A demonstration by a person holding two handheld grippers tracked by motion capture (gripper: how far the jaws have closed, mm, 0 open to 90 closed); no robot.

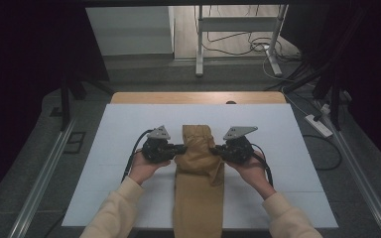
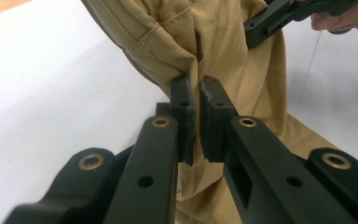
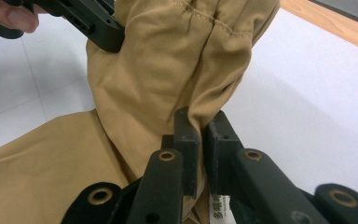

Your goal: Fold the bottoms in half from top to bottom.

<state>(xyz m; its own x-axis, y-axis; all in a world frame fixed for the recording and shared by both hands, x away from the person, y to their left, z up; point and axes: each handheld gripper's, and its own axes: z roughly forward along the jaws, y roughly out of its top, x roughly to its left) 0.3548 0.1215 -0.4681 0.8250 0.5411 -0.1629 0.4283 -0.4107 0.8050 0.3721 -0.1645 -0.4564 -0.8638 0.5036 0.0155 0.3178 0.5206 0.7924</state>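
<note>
Scene: a person at a table pinches a tan cotton garment with stitched seams [image 1: 198, 171] between two hand-held black grippers, over a white board laid on the wooden tabletop [image 1: 124, 129]
Garment: it lies lengthwise down the middle of the board, its near end running off the front edge; the far end is gathered and lifted into a bunch between the two tools
Left gripper [image 1: 182, 148]: clenched on the garment's left edge; in the left gripper view the jaws stand nearly together with a fold of seamed fabric caught at the tips [image 2: 193, 88]
Right gripper [image 1: 213, 148]: likewise clamped on the right edge, the jaws closed on a pleat of cloth [image 3: 200, 123]; a white label [image 3: 219, 207] peeks out just below them
Why held so: the matched grips at opposite edges, level with each other, look meant to keep the cloth square while the raised end is folded or smoothed, though which of the two is hard to judge
Hands: cream sleeves [image 1: 114, 210] enter from the near side, one hand behind each tool
Containers: no box, tray or basket stands on the board; the garment is the sole item on it
</note>
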